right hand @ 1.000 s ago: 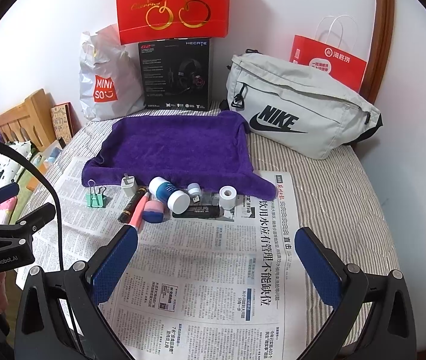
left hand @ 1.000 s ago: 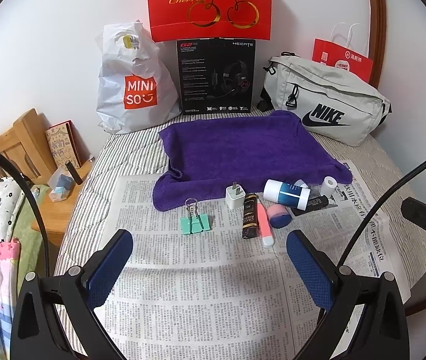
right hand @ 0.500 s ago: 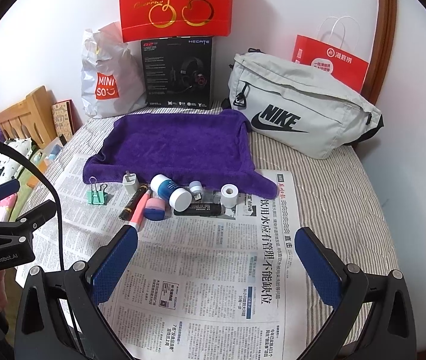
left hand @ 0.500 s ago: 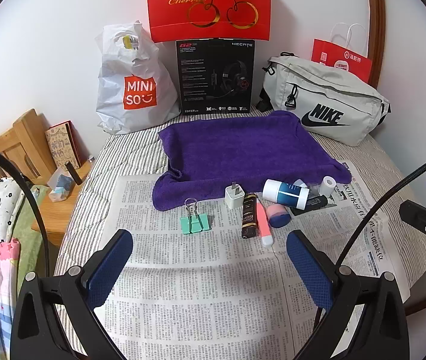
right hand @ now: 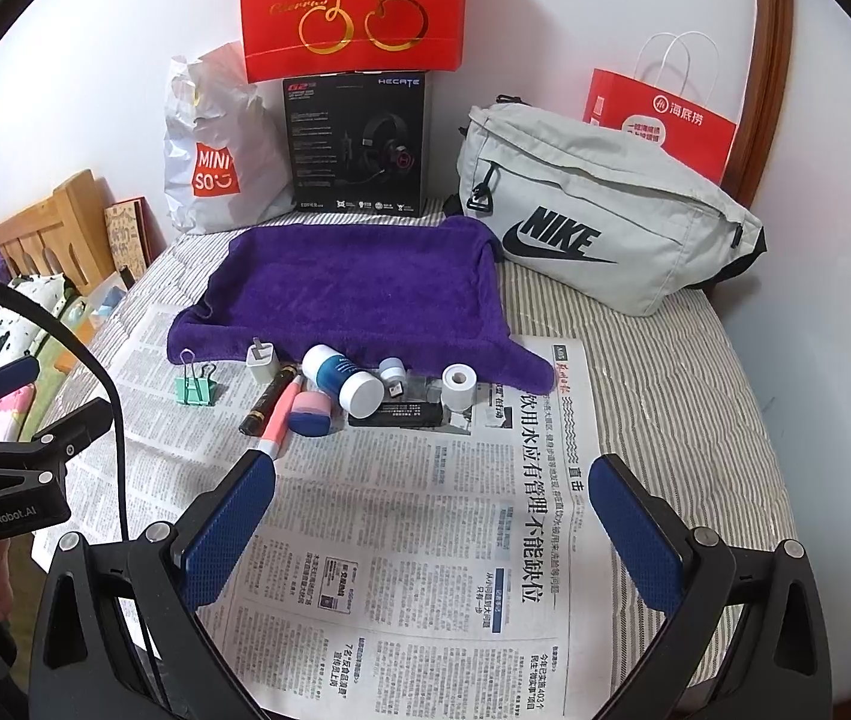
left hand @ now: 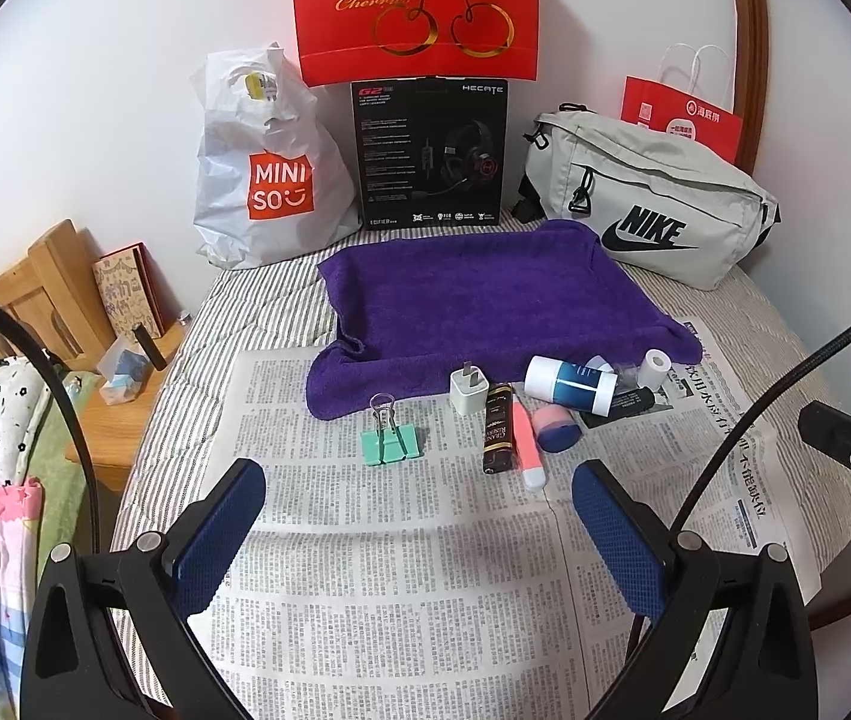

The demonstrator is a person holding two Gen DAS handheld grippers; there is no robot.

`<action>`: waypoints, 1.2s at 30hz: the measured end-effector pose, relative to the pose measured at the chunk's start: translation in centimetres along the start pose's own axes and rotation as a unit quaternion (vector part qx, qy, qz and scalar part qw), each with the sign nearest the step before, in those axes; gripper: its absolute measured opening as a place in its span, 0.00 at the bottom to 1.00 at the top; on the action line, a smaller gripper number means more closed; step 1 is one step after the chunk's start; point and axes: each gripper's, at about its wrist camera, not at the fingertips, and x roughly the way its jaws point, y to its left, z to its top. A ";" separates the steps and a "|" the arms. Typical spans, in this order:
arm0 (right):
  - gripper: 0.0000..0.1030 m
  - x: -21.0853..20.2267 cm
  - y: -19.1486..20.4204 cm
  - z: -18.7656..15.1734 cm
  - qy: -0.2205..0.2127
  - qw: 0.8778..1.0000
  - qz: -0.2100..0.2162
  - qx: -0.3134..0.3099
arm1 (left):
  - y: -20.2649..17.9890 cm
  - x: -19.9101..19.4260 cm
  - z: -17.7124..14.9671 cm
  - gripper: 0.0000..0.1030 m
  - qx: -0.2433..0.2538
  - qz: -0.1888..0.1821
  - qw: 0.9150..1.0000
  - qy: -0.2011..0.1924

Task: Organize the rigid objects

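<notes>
Your small rigid objects, green binder clip (left hand: 392, 447), white charger plug (left hand: 469, 389), blue-and-white bottle (right hand: 342, 376), in a row on the newspaper (right hand: 413, 528) at the purple towel's (left hand: 485, 300) near edge, your left tongs (left hand: 419, 510) and right tongs (right hand: 432, 510) both spread wide, holding nothing, above the paper.

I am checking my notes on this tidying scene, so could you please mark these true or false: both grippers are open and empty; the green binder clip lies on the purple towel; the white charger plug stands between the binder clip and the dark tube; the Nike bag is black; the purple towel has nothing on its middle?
1. The left gripper and right gripper are open and empty. True.
2. The green binder clip lies on the purple towel. False: it lies on the newspaper, just in front of the towel.
3. The white charger plug stands between the clip and the dark tube. True.
4. The Nike bag is black. False: it is light grey with a black logo.
5. The towel's middle is bare. True.
</notes>
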 end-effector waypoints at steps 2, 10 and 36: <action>1.00 0.0 0.0 0.0 0.002 1.000 0.000 -0.001 | 0.0 0.0 0.0 1.00 0.000 0.002 1.000 -0.007; 1.00 0.3 -0.3 -0.1 0.001 1.000 -0.001 0.000 | 0.4 0.7 -0.3 1.00 -0.002 -0.005 1.000 0.017; 1.00 7.6 -0.7 -4.8 0.060 0.998 -0.014 -0.029 | 3.7 15.5 -2.1 0.88 -0.069 -0.020 0.994 0.084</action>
